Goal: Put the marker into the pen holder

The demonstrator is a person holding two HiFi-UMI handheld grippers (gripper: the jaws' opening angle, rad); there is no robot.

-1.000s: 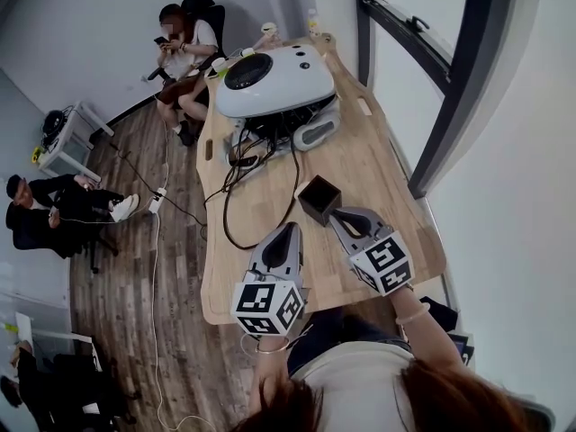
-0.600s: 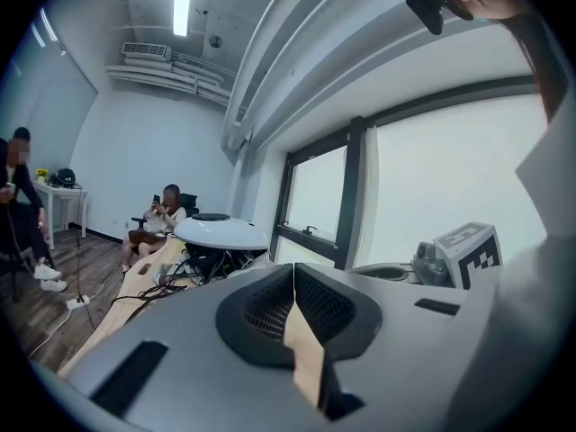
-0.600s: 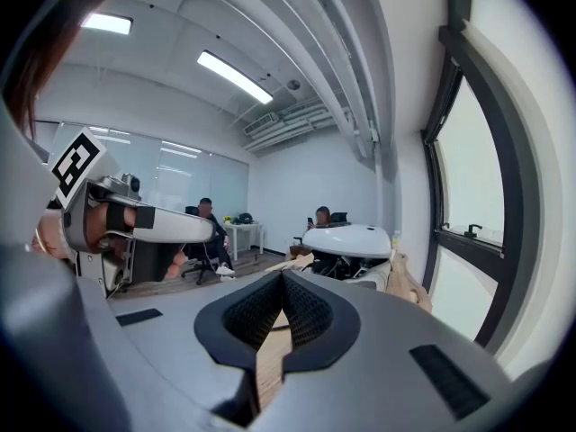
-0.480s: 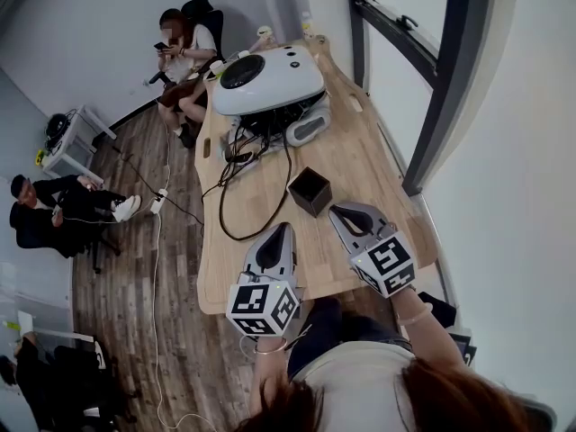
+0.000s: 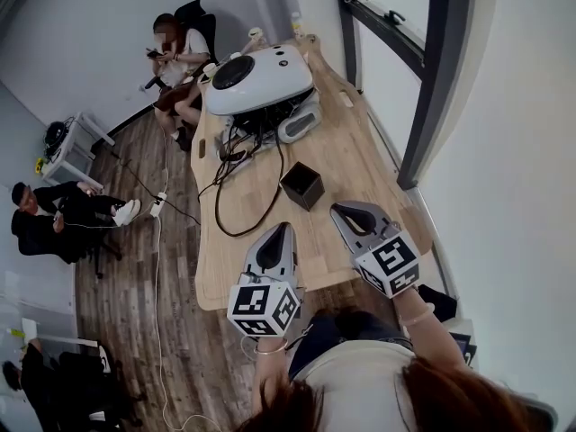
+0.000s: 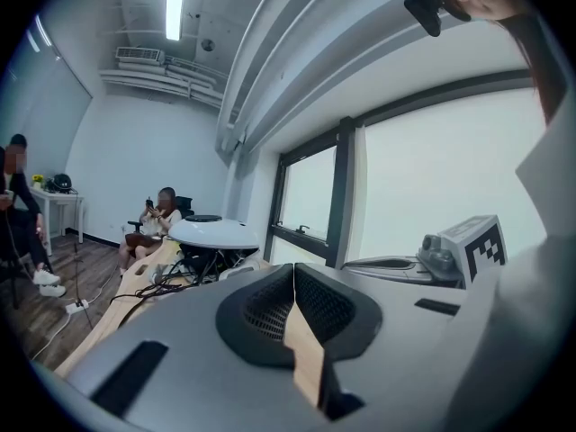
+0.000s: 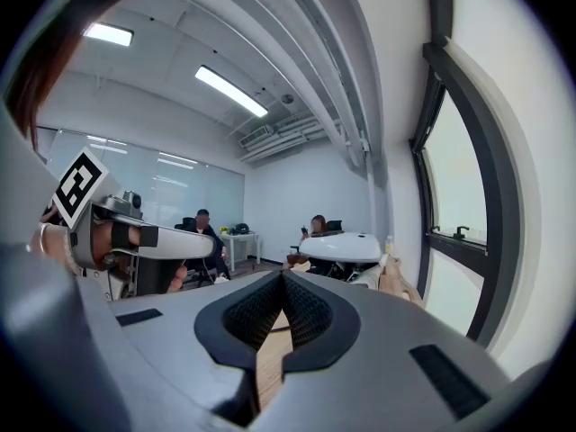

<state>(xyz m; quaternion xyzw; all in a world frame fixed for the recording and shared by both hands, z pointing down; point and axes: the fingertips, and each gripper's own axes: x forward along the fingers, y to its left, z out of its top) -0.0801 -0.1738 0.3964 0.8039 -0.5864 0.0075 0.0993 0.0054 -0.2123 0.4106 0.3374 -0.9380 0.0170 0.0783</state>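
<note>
Black pen holder (image 5: 301, 185) stands upright on the wooden table (image 5: 360, 165), roughly mid-table. Its inside is dark and its contents can't be made out. The marker can't be made out in any view.

Left gripper (image 5: 287, 228) is near the pen holder on the person's side, jaws pressed together with nothing between them. Right gripper (image 5: 337, 211) is just beside the holder, slightly closer, jaws also pressed together and empty.

Beyond the holder sit a white domed device (image 5: 256, 77) and a tangle of black cables (image 5: 236, 144). A seated person (image 5: 175, 48) is past the table's far end.
</note>
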